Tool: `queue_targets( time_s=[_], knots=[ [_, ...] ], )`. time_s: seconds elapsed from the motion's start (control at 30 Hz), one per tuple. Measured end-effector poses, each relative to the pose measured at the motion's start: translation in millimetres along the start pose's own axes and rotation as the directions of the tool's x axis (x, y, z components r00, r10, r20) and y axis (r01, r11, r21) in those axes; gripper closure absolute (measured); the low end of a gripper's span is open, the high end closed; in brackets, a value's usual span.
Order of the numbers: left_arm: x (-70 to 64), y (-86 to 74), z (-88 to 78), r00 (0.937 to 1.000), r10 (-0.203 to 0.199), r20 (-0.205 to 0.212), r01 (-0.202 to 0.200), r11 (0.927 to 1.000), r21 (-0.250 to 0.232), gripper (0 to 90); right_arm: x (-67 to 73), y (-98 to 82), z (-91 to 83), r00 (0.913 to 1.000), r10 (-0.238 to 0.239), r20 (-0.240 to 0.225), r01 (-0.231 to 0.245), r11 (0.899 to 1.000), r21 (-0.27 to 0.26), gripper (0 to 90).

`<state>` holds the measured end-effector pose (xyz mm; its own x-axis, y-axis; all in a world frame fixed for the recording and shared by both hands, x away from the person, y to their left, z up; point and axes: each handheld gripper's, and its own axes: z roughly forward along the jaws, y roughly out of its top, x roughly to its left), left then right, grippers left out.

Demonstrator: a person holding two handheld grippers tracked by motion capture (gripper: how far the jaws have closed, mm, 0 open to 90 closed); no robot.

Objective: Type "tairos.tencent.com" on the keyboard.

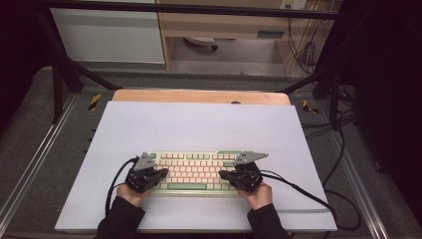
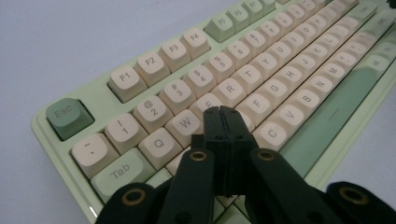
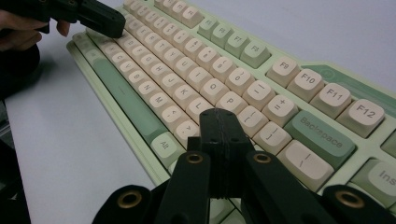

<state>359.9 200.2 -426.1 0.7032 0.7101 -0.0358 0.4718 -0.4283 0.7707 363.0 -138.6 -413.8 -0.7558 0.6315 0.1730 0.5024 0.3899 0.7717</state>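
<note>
The keyboard (image 1: 195, 172) lies flat on the white sheet (image 1: 199, 129), near the sheet's front edge and roughly midway between its sides; its long axis runs left to right across the person's front, with the function row on the far side and the space bar (image 1: 186, 186) on the near side, so the legends face the person.

The left gripper (image 1: 160, 173) hangs over the keyboard's left end, its jaws pressed together on nothing, the tips just above the letter keys close to W (image 2: 186, 122); whether they touch a key I cannot quite tell. The right gripper (image 1: 223, 175) stands likewise over the keyboard's right end, jaws clenched and empty, tips near the punctuation keys left of Backspace (image 3: 322, 135).

Both point inward toward the keyboard's middle; closed tips make a single narrow prod, which probably suits pressing one key at a time, as typing hands would sit.
</note>
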Motion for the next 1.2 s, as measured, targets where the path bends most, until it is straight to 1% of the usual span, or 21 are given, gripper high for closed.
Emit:
queue_targets(
  time_s=[0.13,0.57,0.8,1.03,1.2],
  knots=[
    [0.8,-0.6,-5.9,1.0,-0.007,0.002,0.007,0.9998,-0.017,90.0,-0.2,0.1,1.0,1.0,0.001,-0.003,-0.001,1.0,-0.001,90.0],
    [1.3,-2.8,-11.0,0.9999,-0.013,0.008,0.013,0.9996,-0.027,90.0,0.4,1.4,3.4,0.9997,0.017,-0.017,-0.017,1.0,-0.006,90.0],
    [1.4,-3.1,-12.7,0.9998,-0.015,0.01,0.016,0.9994,-0.032,90.0,2.0,3.2,6.3,0.9997,0.004,-0.022,-0.004,1.0,-0.002,90.0],
    [1.6,-3.3,-14.1,0.9998,-0.018,0.011,0.019,0.9992,-0.035,90.0,5.4,4.8,10.8,0.9994,0.007,-0.034,-0.007,1.0,0.001,90.0],
    [1.9,-3.4,-14.5,0.9998,-0.018,0.009,0.019,0.9991,-0.038,90.0,9.2,6.0,15.5,0.9992,-0.007,-0.039,0.007,1.0,0.012,90.0]
  ],
)
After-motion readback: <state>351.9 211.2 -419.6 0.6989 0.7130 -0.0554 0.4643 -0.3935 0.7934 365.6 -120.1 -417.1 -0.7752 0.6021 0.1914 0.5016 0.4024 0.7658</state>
